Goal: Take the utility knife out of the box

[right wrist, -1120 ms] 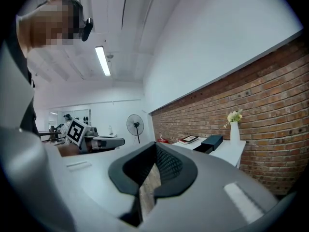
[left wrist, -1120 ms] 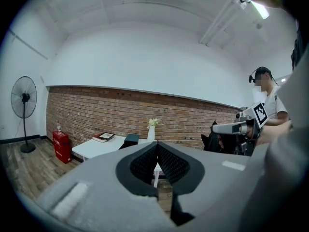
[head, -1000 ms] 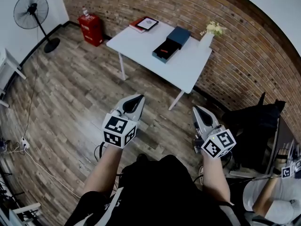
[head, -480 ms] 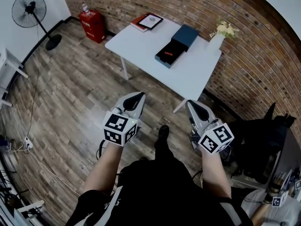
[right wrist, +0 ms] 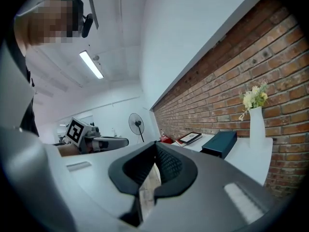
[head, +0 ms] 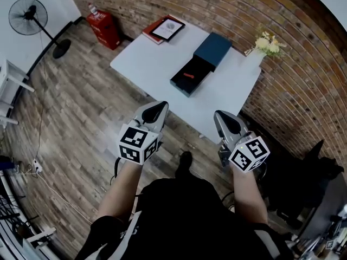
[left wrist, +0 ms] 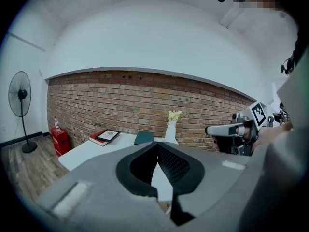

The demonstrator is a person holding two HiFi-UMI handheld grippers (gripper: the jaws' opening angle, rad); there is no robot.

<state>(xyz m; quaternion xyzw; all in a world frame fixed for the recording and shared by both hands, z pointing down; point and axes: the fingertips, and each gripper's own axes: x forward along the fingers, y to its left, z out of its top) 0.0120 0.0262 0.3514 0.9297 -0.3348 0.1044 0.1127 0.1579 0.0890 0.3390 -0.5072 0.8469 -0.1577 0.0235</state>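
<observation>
An open dark box point(head: 189, 76) lies on the white table point(head: 146, 64), with a red utility knife point(head: 187, 75) inside it. Its dark blue lid point(head: 213, 50) rests just behind it. My left gripper point(head: 159, 108) and right gripper point(head: 219, 116) are held side by side in front of the table's near edge, well short of the box. Both are shut with nothing between the jaws. The left gripper view shows my left gripper point(left wrist: 157, 147) pointing at the table and the lid point(left wrist: 144, 137). From the right gripper view, my right gripper point(right wrist: 155, 149) faces the lid point(right wrist: 219, 143).
A framed tablet on a red book point(head: 164, 29) lies at the table's far left. A white vase of flowers point(head: 261, 49) stands at its right by the brick wall. A red box point(head: 102, 25) and a standing fan point(head: 29, 17) are on the floor to the left.
The table and box have come closer and lower in the head view. Both grippers have moved forward toward the table's near edge, still shut.
</observation>
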